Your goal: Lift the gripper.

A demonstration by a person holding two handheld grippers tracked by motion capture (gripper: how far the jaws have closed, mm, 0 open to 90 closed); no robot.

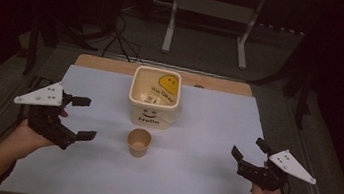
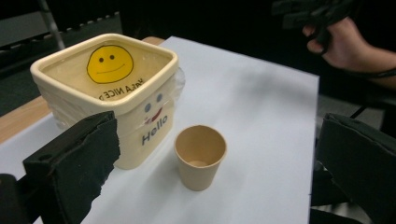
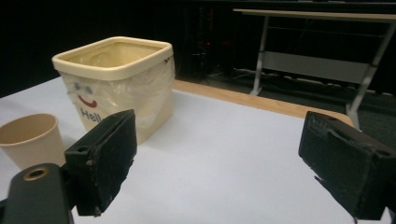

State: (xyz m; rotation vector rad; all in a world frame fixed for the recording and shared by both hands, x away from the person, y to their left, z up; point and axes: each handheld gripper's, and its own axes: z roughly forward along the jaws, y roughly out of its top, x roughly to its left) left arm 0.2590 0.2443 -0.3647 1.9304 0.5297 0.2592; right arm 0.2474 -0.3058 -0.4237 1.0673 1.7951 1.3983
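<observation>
Both hand-held grippers, left (image 1: pixel 81 118) and right (image 1: pixel 249 148), are sitting released, grasping nothing. Light paper cup (image 1: pixel 138 142) is risking tipping against bin (image 1: pixel 155 97) if clipped.

High view sits up above the near edge, looking forward and down over the whole white-covered tabletop (image 1: pixel 204 146). Left gripper view rides low at about 8 o'clock, facing toward 2 o'clock. Right gripper view sits low at 4 o'clock, facing 10. All three share the cream square plastic bin (image 1: pixel 155 96) (image 2: pixel 105 93) (image 3: pixel 116 84) and small tan paper cup (image 1: pixel 138 142) (image 2: pixel 200 156) (image 3: pixel 30 140), closest in the left gripper view.
</observation>
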